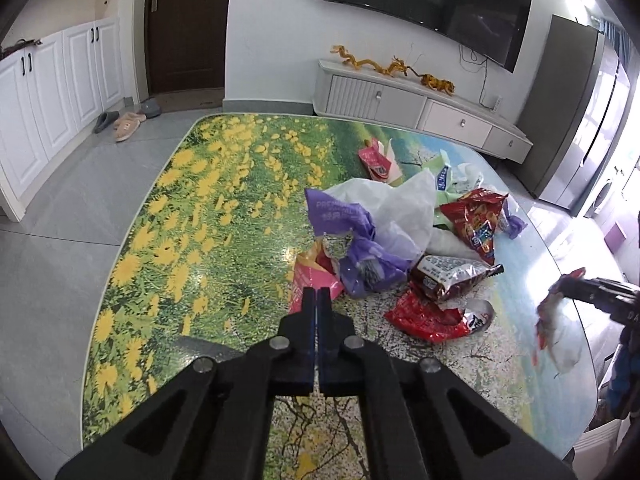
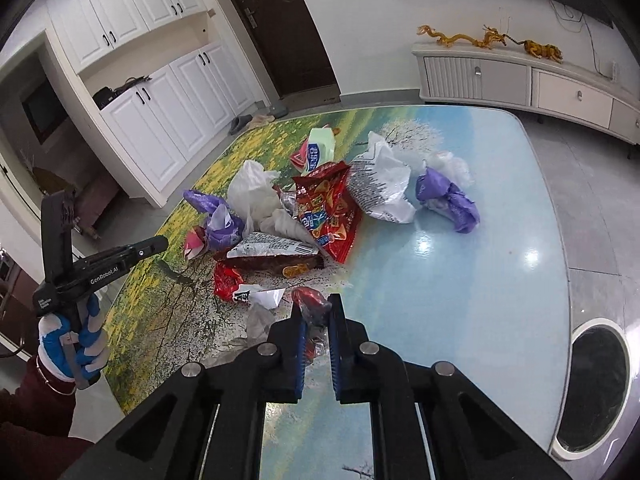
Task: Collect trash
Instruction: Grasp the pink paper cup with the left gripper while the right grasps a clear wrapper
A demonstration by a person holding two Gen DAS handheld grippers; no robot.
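Note:
A pile of trash lies on the table (image 1: 168,208): purple bags (image 1: 352,236), a white plastic bag (image 1: 400,208), a red chip bag (image 1: 480,220), a brown snack wrapper (image 1: 448,276) and a red wrapper (image 1: 432,320). My left gripper (image 1: 317,294) is shut and empty, just short of a pink wrapper (image 1: 308,280). My right gripper (image 2: 316,308) is shut on a red-and-clear wrapper (image 2: 310,300) and holds it above the table; it shows in the left wrist view (image 1: 556,320) at the right. The pile also shows in the right wrist view, with the red chip bag (image 2: 328,208) in the middle.
A round white-rimmed bin (image 2: 592,384) stands beside the table's right edge. A purple bag (image 2: 448,200) and a white printed bag (image 2: 380,184) lie to the right of the pile. A TV cabinet (image 1: 420,104) and white cupboards (image 1: 52,92) line the walls.

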